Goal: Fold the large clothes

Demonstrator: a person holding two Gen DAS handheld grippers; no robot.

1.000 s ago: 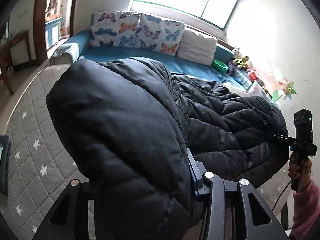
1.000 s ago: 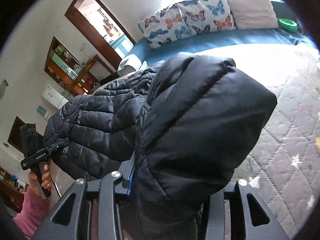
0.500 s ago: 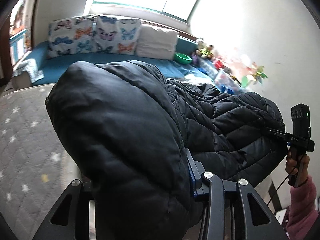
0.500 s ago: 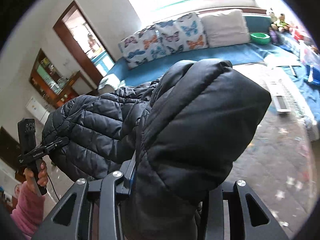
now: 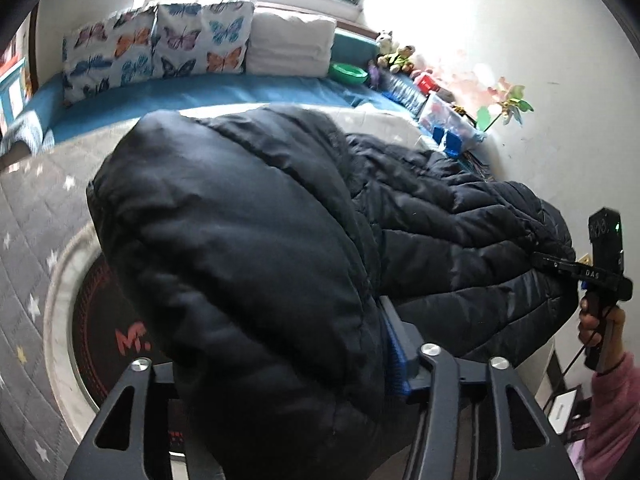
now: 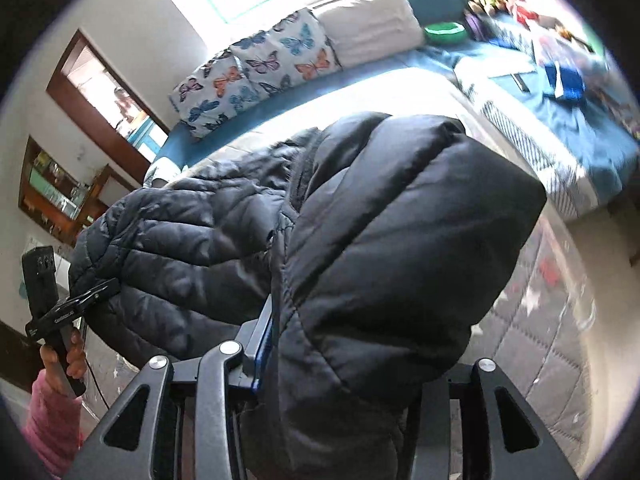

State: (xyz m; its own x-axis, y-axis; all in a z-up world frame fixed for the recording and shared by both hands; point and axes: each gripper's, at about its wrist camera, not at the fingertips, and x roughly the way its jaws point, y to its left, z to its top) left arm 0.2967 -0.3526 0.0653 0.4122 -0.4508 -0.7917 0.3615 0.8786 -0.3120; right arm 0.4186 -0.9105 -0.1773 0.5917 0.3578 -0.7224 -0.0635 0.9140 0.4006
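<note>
Both tools, left (image 5: 280, 364) and right (image 6: 344, 364), pinch a black puffer jacket (image 5: 440, 232), now swung from the quilted mattress (image 5: 28, 216) toward the wall, still unfolded.

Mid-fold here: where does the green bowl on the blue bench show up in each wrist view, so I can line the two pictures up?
Left wrist: green bowl sits upper centre-right, on the blue bench, right of the white cushion.
Right wrist: green bowl sits near the top, right of centre, again just right of the white cushion.
Shared landmark: the butterfly pillows.
</note>
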